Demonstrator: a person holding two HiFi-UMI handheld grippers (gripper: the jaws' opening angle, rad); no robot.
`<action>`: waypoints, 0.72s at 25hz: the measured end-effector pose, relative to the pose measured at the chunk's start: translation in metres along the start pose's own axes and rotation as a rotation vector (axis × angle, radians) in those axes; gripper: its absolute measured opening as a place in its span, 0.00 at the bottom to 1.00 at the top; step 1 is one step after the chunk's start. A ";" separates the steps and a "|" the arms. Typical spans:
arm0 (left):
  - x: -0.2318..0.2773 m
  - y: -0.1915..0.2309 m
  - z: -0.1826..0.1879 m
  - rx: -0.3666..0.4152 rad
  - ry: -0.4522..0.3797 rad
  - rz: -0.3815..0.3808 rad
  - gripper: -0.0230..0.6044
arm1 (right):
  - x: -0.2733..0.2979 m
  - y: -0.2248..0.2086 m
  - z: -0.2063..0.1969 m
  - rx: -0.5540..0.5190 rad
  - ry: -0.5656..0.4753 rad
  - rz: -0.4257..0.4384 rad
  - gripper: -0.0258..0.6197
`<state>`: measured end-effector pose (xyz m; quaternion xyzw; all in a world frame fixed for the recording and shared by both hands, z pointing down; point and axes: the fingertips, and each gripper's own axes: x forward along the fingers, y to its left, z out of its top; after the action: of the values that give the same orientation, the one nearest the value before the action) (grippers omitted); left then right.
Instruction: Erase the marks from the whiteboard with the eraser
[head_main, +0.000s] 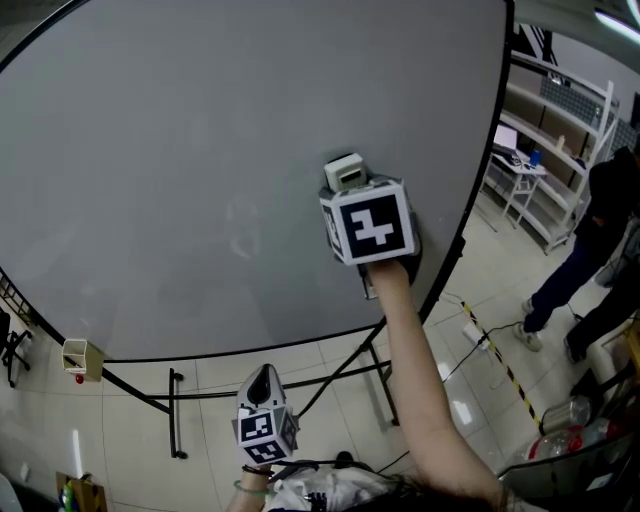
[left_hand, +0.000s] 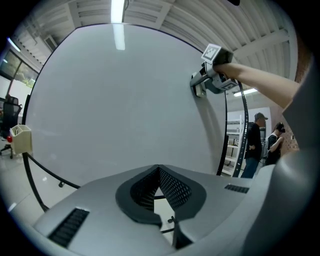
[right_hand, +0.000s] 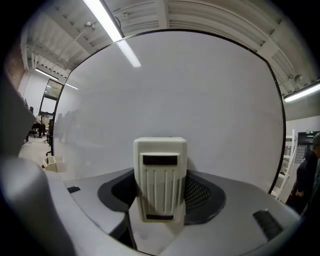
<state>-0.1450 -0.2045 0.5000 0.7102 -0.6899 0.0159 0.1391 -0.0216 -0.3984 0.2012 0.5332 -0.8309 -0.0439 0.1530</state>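
One eraser (right_hand: 160, 175), cream, ribbed back, clamped upright between jaws of right gripper (right_hand: 160, 197); appears pressed to whiteboard (head_main: 180, 130) near its right edge. Faint smudges (head_main: 242, 228) toward board's centre. Left gripper (left_hand: 159, 186) below board's bottom edge, jaws together, empty. Good practice: pad flat, pressure even, overlapping strokes leftward over smudges.
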 end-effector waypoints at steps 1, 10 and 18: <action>0.000 -0.001 0.000 0.002 -0.002 -0.001 0.02 | 0.003 0.004 -0.014 0.003 0.033 -0.005 0.47; -0.009 0.007 -0.001 -0.002 -0.006 0.025 0.02 | 0.035 0.032 -0.170 -0.065 0.367 0.061 0.47; -0.005 0.000 0.001 0.007 -0.005 0.008 0.02 | 0.004 -0.023 -0.054 0.079 0.094 -0.026 0.48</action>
<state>-0.1450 -0.1996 0.4978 0.7079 -0.6931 0.0173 0.1349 0.0134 -0.4076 0.2475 0.5511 -0.8168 0.0122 0.1703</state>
